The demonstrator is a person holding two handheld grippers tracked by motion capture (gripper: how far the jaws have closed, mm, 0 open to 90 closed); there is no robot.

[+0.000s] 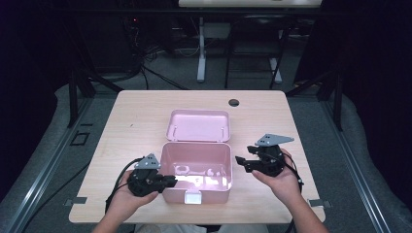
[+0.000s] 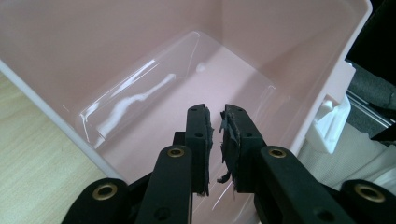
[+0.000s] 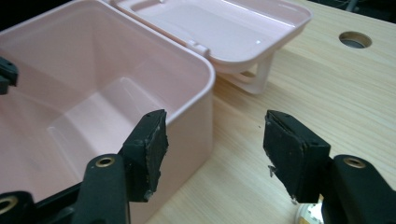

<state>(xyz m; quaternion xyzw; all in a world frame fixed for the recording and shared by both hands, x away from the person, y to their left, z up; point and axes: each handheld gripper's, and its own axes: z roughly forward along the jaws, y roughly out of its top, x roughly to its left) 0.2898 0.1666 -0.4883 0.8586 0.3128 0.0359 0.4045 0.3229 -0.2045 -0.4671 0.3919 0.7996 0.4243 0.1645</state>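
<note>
Two tools flank one open pink plastic box [image 1: 195, 171] that sits near the front middle of the tabletop [image 1: 126, 121], its lid [image 1: 198, 125] thrown back flat behind it on the hinge. The box lies between them, its long axis running left to right. The left tool [image 1: 165, 181] reaches over the box's left wall into the empty cavity, its jaws nearly pressed together on nothing. The right tool [image 1: 241, 162] hovers just beside the right wall with jaws spread, one jaw over the rim, the other out over the wood. The lid sits behind both, slightly nearer the right tool. Smooth, glossy, round-cornered plastic with a white front latch [image 1: 192, 197]; pale wood-grain top with a cable hole [image 1: 234, 102].
</note>
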